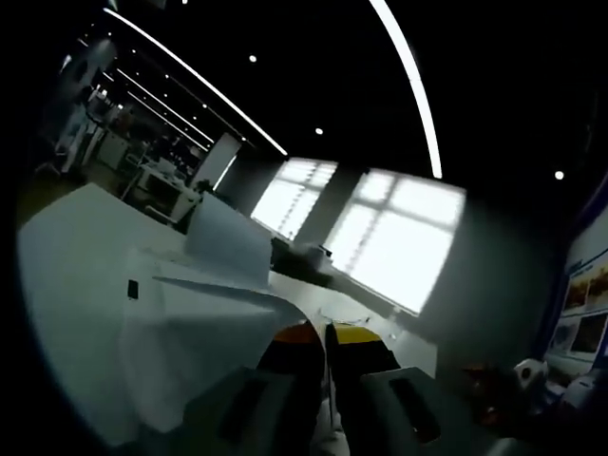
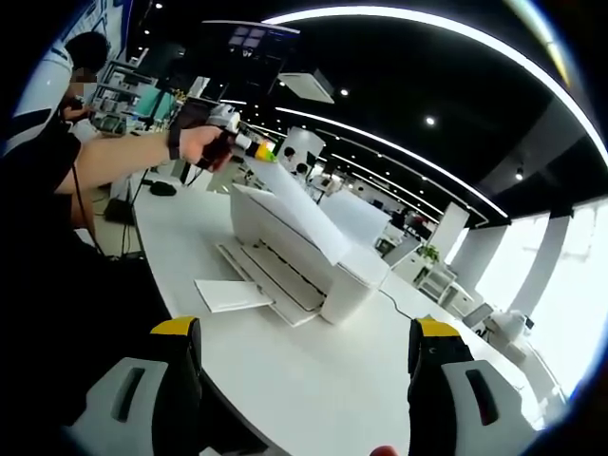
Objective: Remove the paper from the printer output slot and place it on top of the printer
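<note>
In the right gripper view a white printer (image 2: 285, 242) stands on a white table (image 2: 313, 389). A person's hand holds my left gripper (image 2: 258, 147) above the printer's far end, shut on a white sheet of paper (image 2: 299, 209) that slopes down over the printer's top. Another sheet (image 2: 231, 294) lies on the output tray at the front. My right gripper (image 2: 306, 332) is wide open, short of the printer, with nothing between its jaws. In the left gripper view the left gripper (image 1: 326, 334) has its jaws pressed together on the sheet (image 1: 218, 332), which fans out leftward over the printer (image 1: 85, 247).
The person's arm and dark sleeve (image 2: 104, 161) reach in from the left of the right gripper view. A cable (image 2: 404, 309) runs behind the printer. Desks and equipment (image 2: 399, 223) stand beyond the table. Bright windows (image 1: 389, 237) show in the left gripper view.
</note>
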